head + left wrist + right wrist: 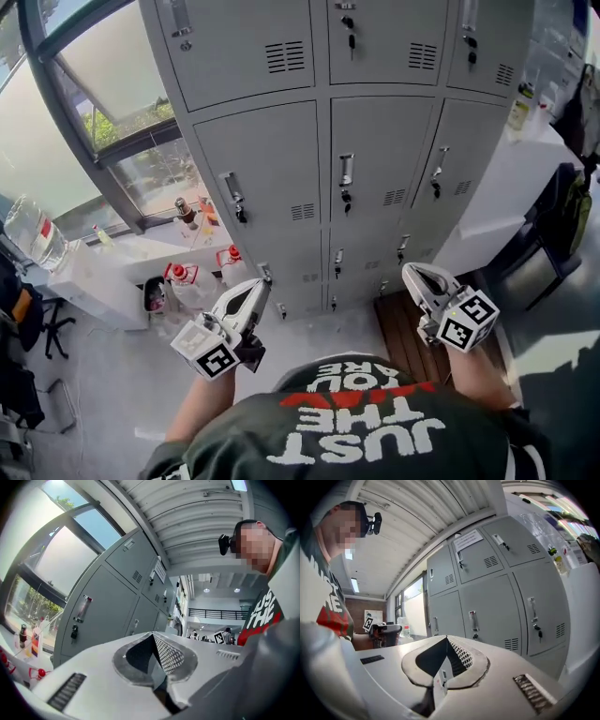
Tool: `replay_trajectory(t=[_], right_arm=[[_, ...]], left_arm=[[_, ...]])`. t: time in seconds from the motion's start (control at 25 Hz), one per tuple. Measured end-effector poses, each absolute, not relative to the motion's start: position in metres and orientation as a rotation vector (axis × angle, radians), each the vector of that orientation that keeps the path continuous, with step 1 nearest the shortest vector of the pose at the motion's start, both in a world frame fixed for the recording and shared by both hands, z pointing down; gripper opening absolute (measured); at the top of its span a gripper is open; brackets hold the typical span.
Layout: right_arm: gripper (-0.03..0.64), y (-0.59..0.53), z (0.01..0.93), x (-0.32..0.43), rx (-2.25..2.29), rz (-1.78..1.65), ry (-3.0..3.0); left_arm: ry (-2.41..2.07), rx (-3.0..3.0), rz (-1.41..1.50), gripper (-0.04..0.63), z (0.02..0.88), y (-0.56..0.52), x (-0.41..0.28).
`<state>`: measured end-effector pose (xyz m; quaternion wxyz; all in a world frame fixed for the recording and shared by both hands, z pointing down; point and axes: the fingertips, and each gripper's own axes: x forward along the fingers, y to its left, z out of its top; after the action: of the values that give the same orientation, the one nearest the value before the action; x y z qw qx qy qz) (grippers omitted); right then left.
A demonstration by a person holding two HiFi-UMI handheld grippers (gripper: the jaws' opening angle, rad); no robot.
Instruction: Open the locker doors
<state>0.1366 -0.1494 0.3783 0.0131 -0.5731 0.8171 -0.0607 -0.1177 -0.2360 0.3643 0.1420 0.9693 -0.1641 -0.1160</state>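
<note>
Left gripper (255, 291), right gripper (414, 275): fingers of both pressed together, nothing between them, well apart from lockers.
Locker bank (244, 56) stands ahead, all visible doors closed.
Middle door (389, 141): thin sheet metal, probably light but stiff, likely swings on hinge at right edge.
Best hold: small vertical handle (347, 170) at left edge, above key (346, 198). Smooth metal, may slip.

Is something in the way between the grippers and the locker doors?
Nothing visible. Only bare floor shows between the left gripper, the right gripper and the closed locker doors. The bottles stand off to the left, beside the lockers.
</note>
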Motion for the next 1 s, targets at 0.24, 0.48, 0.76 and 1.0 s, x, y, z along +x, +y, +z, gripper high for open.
replay_trajectory(t=[0.24, 0.48, 0.76, 1.0], right_arm=[[0.034, -0.222, 0.389, 0.152, -1.76, -0.231, 2.571], [0.034, -0.281, 0.388, 0.172, -1.61, -0.174, 2.702], [0.034, -0.332, 0.389, 0.191, -1.359, -0.156, 2.898], [0.034, -0.359, 0.382, 0.178, -1.19, -0.182, 2.986]], left_arm=[[-0.483, 2.741, -0.368, -0.003, 0.364, -0.307, -0.1], [-0.635, 2.737, -0.388, -0.003, 0.366, -0.339, -0.082], [-0.933, 2.66, -0.411, -0.003, 0.373, -0.366, -0.055], [-0.983, 2.621, -0.457, -0.003, 0.369, -0.369, -0.04]])
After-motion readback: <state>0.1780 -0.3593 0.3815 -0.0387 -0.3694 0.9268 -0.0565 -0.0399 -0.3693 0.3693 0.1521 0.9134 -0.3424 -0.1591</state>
